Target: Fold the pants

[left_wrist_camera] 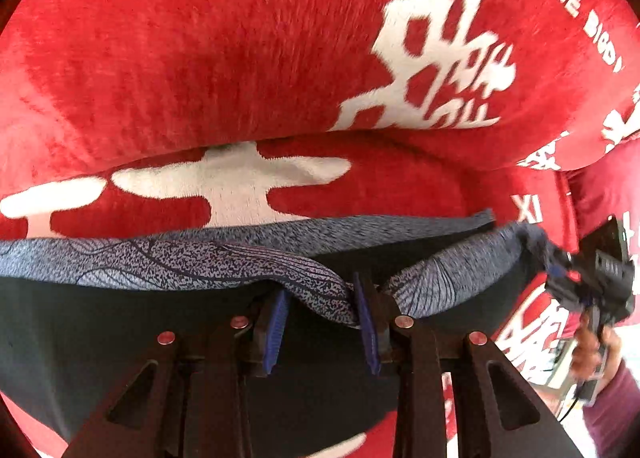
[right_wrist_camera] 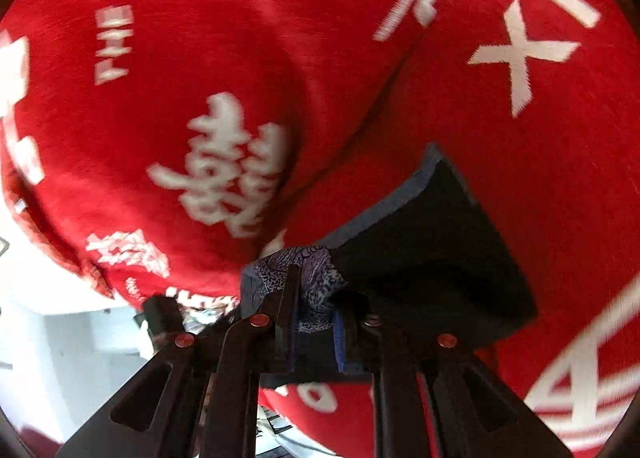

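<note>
The pants are dark, with a speckled blue-grey waistband. They are held up over a red blanket. My left gripper has the waistband bunched between its blue pads. My right gripper is shut on another part of the waistband, with the dark pants hanging past it. The right gripper also shows at the right edge of the left wrist view, pinching the waistband's far end.
A red plush blanket with white characters and letters covers the surface and rises in a fold behind the pants; it also fills the right wrist view. A white floor or wall shows at lower left. A hand holds the right gripper.
</note>
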Motion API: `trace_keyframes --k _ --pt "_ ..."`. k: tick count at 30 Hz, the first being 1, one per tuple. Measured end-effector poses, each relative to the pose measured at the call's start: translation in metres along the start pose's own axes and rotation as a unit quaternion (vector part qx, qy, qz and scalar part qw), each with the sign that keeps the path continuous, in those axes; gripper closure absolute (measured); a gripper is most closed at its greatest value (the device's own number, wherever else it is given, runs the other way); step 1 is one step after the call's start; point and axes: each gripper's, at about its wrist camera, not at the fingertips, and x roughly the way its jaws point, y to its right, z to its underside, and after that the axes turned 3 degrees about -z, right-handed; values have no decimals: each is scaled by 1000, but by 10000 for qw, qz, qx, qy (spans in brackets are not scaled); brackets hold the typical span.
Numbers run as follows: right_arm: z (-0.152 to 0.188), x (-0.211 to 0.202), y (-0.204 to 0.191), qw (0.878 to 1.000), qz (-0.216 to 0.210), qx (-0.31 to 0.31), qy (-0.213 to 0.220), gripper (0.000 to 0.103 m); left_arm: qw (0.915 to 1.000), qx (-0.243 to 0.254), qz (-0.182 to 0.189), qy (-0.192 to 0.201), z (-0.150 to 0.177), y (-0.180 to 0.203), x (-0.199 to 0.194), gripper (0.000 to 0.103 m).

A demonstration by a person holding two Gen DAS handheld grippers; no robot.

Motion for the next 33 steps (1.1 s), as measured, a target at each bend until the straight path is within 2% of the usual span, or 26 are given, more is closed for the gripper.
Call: trace_keyframes --k 3,8,9,10,11,12,13,16,17,19,24,26,27,30,33 --pt "-16 25 22 9989 159 434 -125 84 9999 78 -82 -106 -2 0 6 68" --pt "-27 39 37 9963 516 673 -128 81 10000 10 -26 -28 1 -7 -29 68" --pt "-27 36 37 9959 563 709 -70 79 10000 -2 -52 21 3 -9 -37 56" --pt "-27 34 35 9960 541 718 -32 74 9997 -4 -174 164 4 -13 -49 35" --pt "-24 27 28 9968 537 582 61 69 9991 32 -289 298 7 -14 -56 30" --pt "-21 19 20 9973 614 370 167 51 9976 131 -508 446 10 -16 -62 30" --pt "-15 7 8 9968 726 76 310 37 9962 154 -707 477 10 -19 -61 30" --pt "10 -22 -5 9945 891 -195 511 35 9933 -112 -1076 415 12 -36 -49 30" --pt "19 -26 -3 9939 957 -167 513 36 9919 -223 -1207 327 14 -43 -40 30" --pt "39 -33 11 9934 1031 83 485 46 9890 -344 -1422 216 20 -49 -25 30" --pt "52 -17 49 9929 888 647 451 60 9869 -256 -1592 95 33 -48 -9 30" --pt "44 -7 60 9927 832 763 415 76 9857 -163 -1672 106 34 -47 -8 30" --pt "42 -5 64 9920 867 826 390 95 9847 -116 -1731 140 34 -46 -10 30" --pt "49 -12 55 9913 948 738 540 95 9829 55 -1821 266 37 -45 -15 30" --pt "63 -15 52 9895 1325 465 356 95 9780 252 -2067 129 45 -51 -4 30"
